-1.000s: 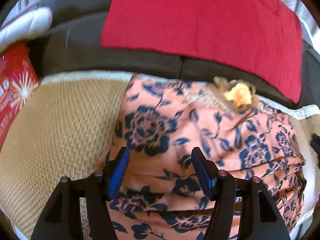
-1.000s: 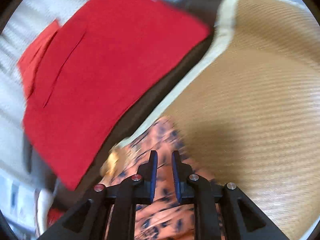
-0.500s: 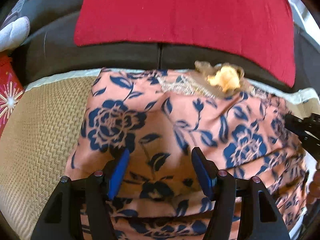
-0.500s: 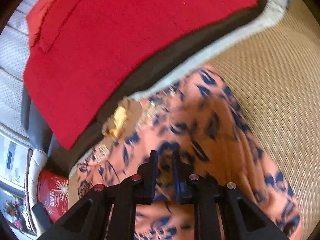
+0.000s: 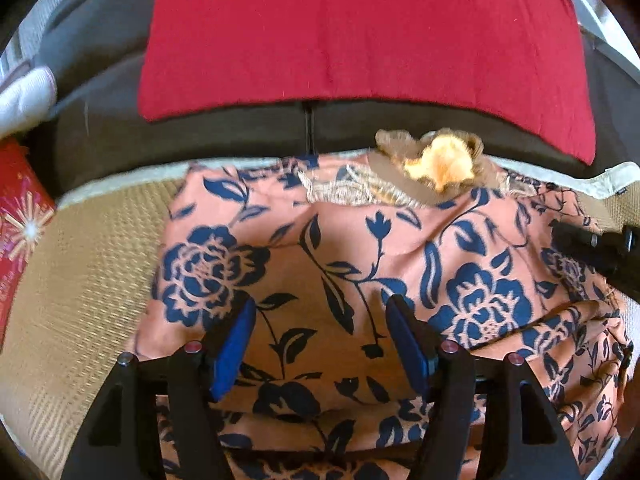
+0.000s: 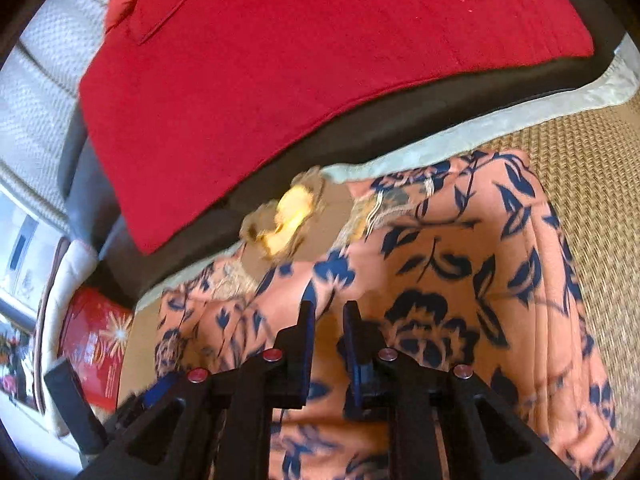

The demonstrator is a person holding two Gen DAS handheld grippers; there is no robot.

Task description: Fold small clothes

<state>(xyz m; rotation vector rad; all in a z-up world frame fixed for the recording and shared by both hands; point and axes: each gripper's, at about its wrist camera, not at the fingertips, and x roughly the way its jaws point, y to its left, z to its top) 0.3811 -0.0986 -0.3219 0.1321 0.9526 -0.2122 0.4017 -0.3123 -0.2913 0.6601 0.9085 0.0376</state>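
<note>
A salmon-pink garment with dark blue flowers [image 5: 360, 264] lies on a woven tan mat [image 5: 80, 280]. Its neckline has lace and a yellow fabric flower [image 5: 440, 160]. My left gripper [image 5: 320, 328] is open, its blue pads hovering just above the middle of the garment, empty. My right gripper [image 6: 328, 320] has its fingers close together with a narrow gap, over the garment [image 6: 460, 280]; I cannot tell if cloth is pinched. The right gripper's black body shows at the right edge of the left wrist view [image 5: 592, 248].
A red cloth [image 5: 360, 32] lies over a dark sofa cushion [image 5: 200, 132] behind the mat. A red printed box [image 5: 20, 220] stands at the left. A white cushion [image 5: 24, 96] sits at far left. The mat [image 6: 592, 184] continues to the right.
Both grippers have moved over the garment towards its neckline. The right gripper swung from the mat's edge onto the cloth, and the garment now lies spread wider and flatter.
</note>
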